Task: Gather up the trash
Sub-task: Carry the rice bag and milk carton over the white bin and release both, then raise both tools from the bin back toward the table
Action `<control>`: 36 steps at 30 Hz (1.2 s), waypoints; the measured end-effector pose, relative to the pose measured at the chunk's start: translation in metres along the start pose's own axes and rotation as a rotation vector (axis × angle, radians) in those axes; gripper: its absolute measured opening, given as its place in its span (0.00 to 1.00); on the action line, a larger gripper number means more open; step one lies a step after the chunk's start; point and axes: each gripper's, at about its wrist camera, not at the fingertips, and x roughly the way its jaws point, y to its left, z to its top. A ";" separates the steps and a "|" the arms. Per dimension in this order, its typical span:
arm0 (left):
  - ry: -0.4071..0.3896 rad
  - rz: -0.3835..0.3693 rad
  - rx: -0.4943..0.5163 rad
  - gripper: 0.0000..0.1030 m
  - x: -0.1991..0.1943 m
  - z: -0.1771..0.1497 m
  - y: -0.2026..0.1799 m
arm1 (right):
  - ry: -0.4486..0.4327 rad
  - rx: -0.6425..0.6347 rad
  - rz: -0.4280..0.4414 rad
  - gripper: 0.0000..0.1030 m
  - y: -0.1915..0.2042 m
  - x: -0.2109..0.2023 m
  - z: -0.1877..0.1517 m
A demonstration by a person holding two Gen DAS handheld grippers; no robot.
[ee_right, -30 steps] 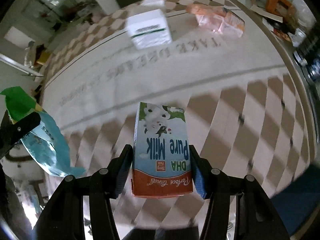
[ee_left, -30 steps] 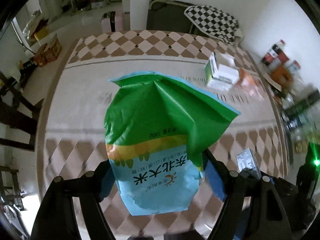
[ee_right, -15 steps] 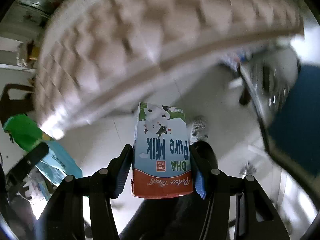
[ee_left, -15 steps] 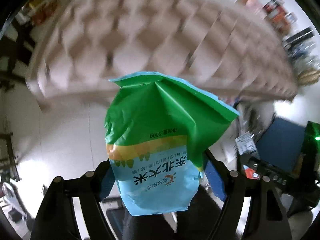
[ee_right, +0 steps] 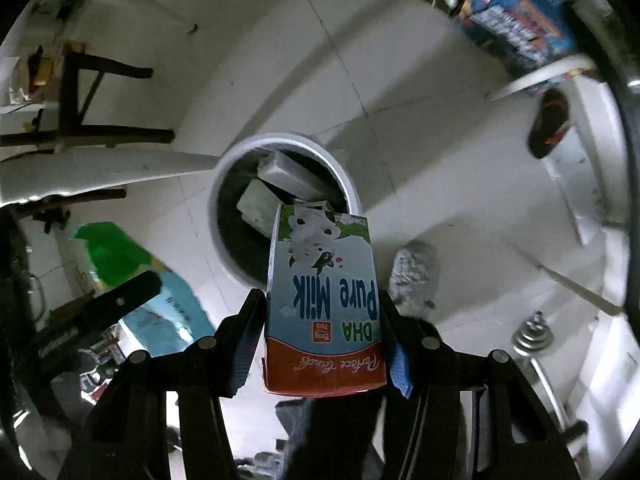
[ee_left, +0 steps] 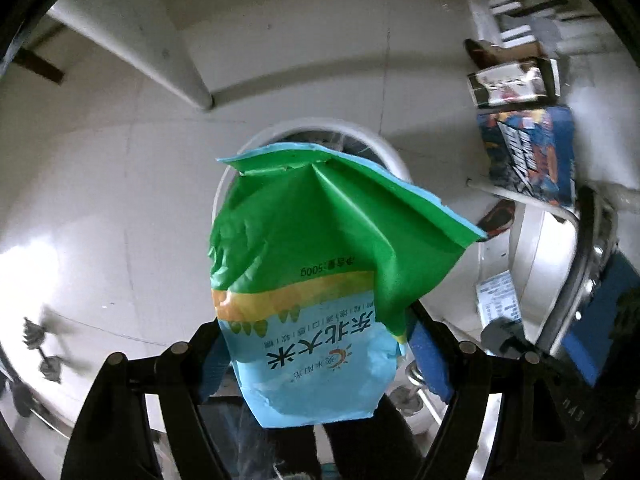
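Note:
My left gripper (ee_left: 316, 356) is shut on a green and blue rice bag (ee_left: 316, 264), held above a white round trash bin (ee_left: 384, 148) on the floor; the bag hides most of the bin's opening. My right gripper (ee_right: 322, 344) is shut on a milk carton (ee_right: 322, 292) printed "DHA Pure Milk", held above the same bin (ee_right: 218, 200), which holds several pale boxes. The rice bag (ee_right: 120, 252) and left gripper also show at the left of the right wrist view.
White tiled floor all round. A white table leg (ee_left: 132, 36) stands behind the bin. Blue printed boxes (ee_left: 528, 160) lie at the right, with a slipper (ee_right: 548, 124) and a dumbbell (ee_right: 532, 336). A dark wooden chair frame (ee_right: 88, 100) stands at the left.
Both grippers swung away from the checked tabletop and down toward the floor, each still holding its item. The trash bin has come into view below them.

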 end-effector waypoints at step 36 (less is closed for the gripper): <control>-0.220 0.251 0.046 0.97 -0.098 -0.076 0.021 | -0.102 -0.231 -0.233 0.99 0.049 0.004 -0.016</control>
